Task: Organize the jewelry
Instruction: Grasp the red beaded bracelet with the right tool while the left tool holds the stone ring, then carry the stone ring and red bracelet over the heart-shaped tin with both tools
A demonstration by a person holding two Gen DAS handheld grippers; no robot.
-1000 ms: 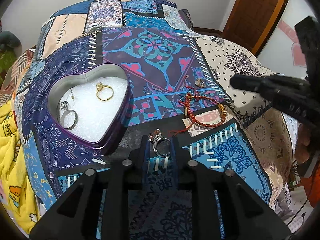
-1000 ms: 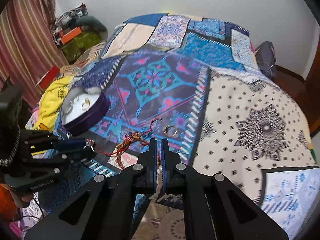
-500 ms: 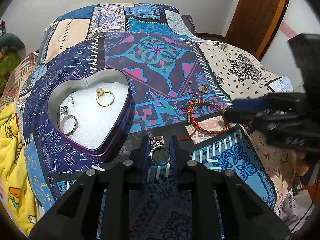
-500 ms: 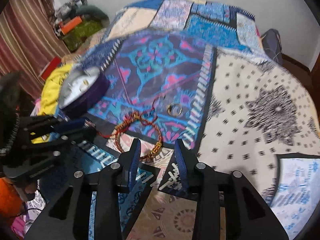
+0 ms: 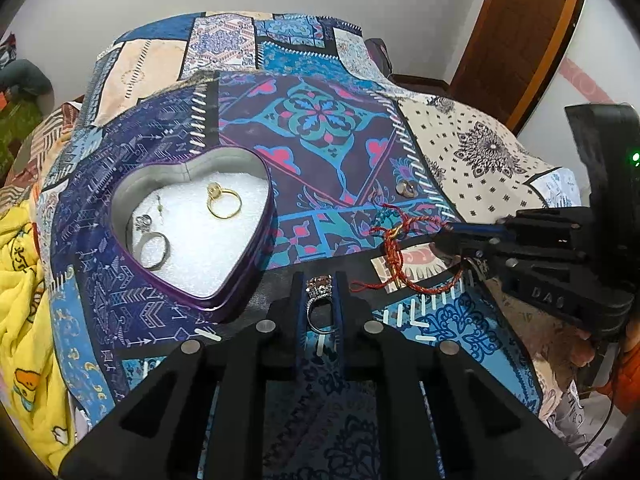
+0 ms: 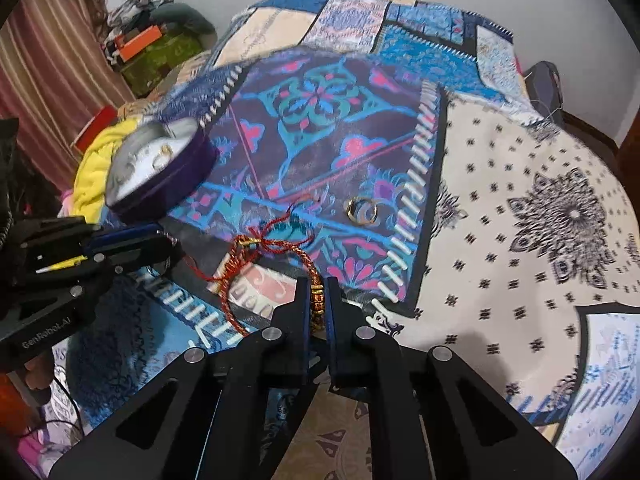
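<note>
2 pieces of jewelry are gripped at once. A silver ring with a large pale stone point(image 5: 320, 300) stands clamped between the closed-in fingers of the left gripper point(image 5: 319, 280), just beside the near edge of a purple heart-shaped tin with a white foam lining point(image 5: 256, 264). The left jaws have just been closing on that ring. Inside the tin lie 1 gold ring with a small stone point(image 5: 223, 203), 1 plain silver band point(image 5: 154, 249) and some small silver earrings point(image 5: 144, 222). To the right, the right gripper point(image 6: 318, 300) is pinched on the beaded gold end of a red and gold braided thread bracelet point(image 6: 248, 272), whose loop lies on the patchwork blue and purple bedspread point(image 6: 320, 128); its jaws have just been closing too, with the bracelet between them. Further back on the bedspread 1 more gold-toned ring point(image 6: 362, 211) lies alone, well apart from the tin. A yellow blanket point(image 5: 24, 288) is bunched at the left edge of the bed
</note>
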